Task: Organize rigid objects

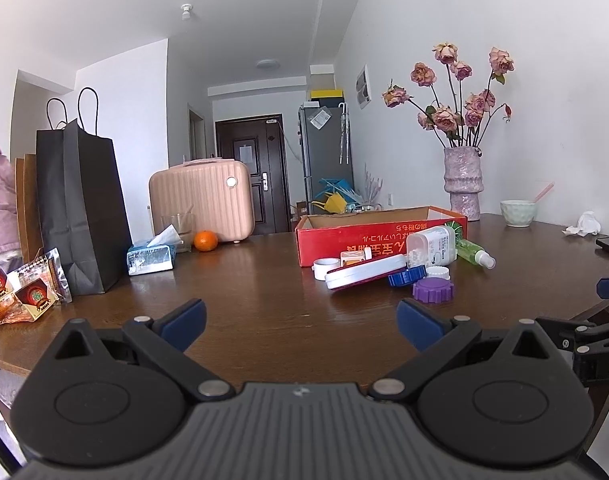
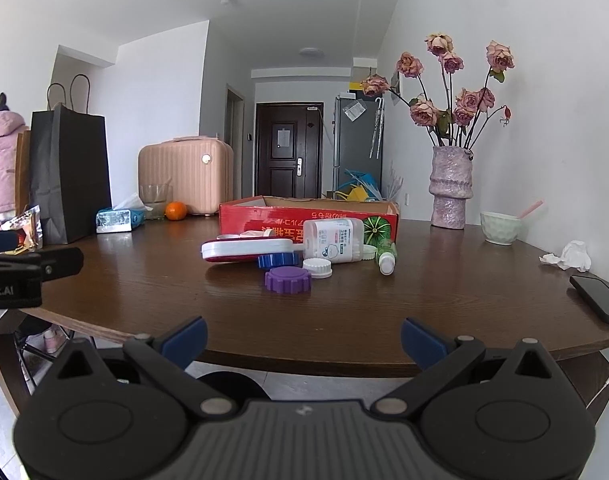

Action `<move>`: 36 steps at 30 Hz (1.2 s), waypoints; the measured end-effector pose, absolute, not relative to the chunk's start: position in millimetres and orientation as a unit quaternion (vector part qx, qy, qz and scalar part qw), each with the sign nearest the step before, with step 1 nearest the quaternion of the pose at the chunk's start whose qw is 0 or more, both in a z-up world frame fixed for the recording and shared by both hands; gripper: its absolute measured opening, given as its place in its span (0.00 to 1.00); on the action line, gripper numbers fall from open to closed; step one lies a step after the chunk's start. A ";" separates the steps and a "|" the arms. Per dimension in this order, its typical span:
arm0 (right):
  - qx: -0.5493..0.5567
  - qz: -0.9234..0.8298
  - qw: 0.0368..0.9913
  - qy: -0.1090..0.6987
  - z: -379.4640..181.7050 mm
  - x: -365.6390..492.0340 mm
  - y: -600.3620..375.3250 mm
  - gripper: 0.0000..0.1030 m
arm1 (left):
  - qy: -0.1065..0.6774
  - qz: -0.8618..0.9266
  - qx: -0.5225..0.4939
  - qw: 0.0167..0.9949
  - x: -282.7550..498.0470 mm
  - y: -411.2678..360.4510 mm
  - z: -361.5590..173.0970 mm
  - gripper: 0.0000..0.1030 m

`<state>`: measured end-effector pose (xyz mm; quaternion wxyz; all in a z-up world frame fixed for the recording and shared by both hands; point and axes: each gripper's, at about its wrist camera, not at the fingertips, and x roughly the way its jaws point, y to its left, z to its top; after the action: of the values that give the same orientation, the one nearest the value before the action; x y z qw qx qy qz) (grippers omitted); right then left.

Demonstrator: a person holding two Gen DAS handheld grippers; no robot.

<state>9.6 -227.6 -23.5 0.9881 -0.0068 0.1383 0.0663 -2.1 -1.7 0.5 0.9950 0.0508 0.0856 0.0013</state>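
Note:
A red cardboard box [image 1: 336,236] [image 2: 240,216] stands open on the brown table. In front of it lies a cluster: a white and red flat case [image 1: 364,274] [image 2: 244,250], a blue lid [image 1: 406,276] [image 2: 278,260], a purple lid [image 1: 432,290] [image 2: 287,280], a white lid [image 1: 438,272] [image 2: 317,268], a white pill bottle on its side [image 1: 432,246] [image 2: 336,240], a green spray bottle [image 1: 474,254] [image 2: 384,256] and a tape roll [image 1: 324,268]. My left gripper [image 1: 300,324] is open and empty near the table's front. My right gripper [image 2: 302,340] is open and empty at the table's edge.
A black paper bag [image 1: 80,208], snack packets [image 1: 20,292], a tissue pack [image 1: 150,256], an orange [image 1: 205,241], a glass and a pink case [image 1: 202,200] stand at the left. A vase of dried roses [image 1: 462,184], a bowl [image 2: 500,228], crumpled tissue [image 2: 572,256] and a phone [image 2: 598,296] are at the right.

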 end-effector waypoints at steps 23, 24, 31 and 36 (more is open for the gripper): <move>-0.010 0.060 0.988 0.138 -25.5 8.7 -228.4 1.00 | 0.085 0.001 0.054 0.995 -2.5 -2.5 -0.2 1.00; -0.010 0.060 0.988 0.139 -25.9 8.8 -228.1 1.00 | 0.085 0.001 0.055 0.995 -2.7 -2.6 -0.6 1.00; -0.009 0.061 0.988 0.141 -26.7 9.9 -228.7 1.00 | 0.085 0.001 0.057 0.995 -2.4 -2.9 -1.8 1.00; -0.010 0.058 0.988 0.142 -26.9 10.3 -227.0 1.00 | 0.085 0.001 0.056 0.995 -2.5 -2.7 -2.2 1.00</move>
<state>10.3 -227.0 -26.9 0.9881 -0.0098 0.1422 0.0582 -2.5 -2.7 -2.2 0.9948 0.0562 0.0851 0.0014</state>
